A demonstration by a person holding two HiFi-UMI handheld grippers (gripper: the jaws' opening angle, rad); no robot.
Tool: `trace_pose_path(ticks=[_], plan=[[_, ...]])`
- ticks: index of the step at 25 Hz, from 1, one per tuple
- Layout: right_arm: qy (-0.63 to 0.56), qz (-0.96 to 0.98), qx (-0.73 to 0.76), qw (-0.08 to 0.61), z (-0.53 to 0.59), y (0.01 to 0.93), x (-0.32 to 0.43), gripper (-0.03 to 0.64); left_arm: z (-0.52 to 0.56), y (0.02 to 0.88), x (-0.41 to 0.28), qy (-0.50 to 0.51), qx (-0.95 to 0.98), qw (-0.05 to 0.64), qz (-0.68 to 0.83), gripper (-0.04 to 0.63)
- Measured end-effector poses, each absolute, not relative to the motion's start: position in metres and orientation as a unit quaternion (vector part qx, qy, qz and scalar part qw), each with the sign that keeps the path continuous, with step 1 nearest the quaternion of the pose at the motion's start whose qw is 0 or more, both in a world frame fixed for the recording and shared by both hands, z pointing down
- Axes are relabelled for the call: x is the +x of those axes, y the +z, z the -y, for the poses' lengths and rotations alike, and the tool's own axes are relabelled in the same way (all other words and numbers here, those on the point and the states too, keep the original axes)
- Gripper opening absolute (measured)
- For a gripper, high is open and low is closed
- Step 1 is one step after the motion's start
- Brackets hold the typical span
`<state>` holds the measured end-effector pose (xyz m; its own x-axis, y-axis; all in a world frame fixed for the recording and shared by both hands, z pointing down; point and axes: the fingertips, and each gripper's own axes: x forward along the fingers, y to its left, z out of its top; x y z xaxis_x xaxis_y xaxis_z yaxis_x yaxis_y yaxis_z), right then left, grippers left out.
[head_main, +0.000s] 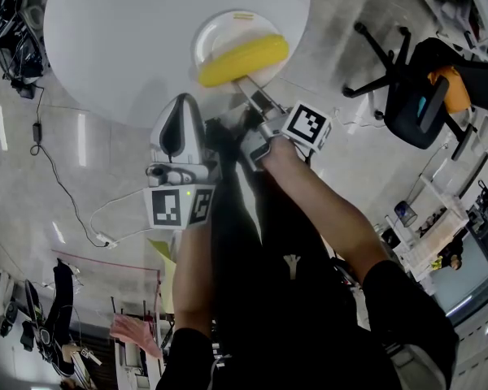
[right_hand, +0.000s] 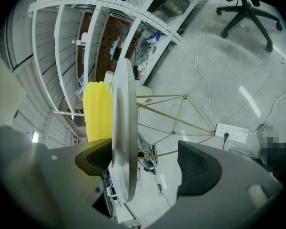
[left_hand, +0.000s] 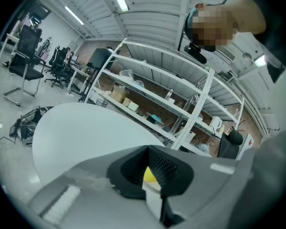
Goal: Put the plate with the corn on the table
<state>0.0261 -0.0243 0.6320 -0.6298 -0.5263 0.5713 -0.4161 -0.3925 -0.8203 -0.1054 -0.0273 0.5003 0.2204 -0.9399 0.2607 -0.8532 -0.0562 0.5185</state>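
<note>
A white plate (head_main: 220, 43) with a yellow corn cob (head_main: 244, 59) on it lies at the near right edge of the round white table (head_main: 122, 31). My right gripper (head_main: 246, 88) reaches to the plate's near rim. In the right gripper view the plate (right_hand: 121, 128) stands edge-on between the jaws, the corn (right_hand: 97, 109) on its left. That right gripper (right_hand: 148, 163) is open, its right pad well clear of the rim. My left gripper (head_main: 183, 102) hovers by the table's near edge, left of the plate. Its jaws (left_hand: 157, 185) look shut and empty.
A black office chair (head_main: 407, 80) stands on the floor to the right. Metal shelving (left_hand: 171, 94) runs behind the table (left_hand: 86, 128). A power strip (right_hand: 231, 130) and cables lie on the floor beneath. A dark bag (head_main: 12, 23) sits left of the table.
</note>
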Motion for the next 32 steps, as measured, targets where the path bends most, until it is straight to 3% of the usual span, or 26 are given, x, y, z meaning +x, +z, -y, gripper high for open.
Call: trace_pose_path(ticks=[32], plan=[[-0.71, -0.562, -0.422, 0.046, 0.062, 0.637, 0.017, 0.483, 0.035, 0.506, -0.108, -0.072, 0.717, 0.303, 0.624, 0.003]])
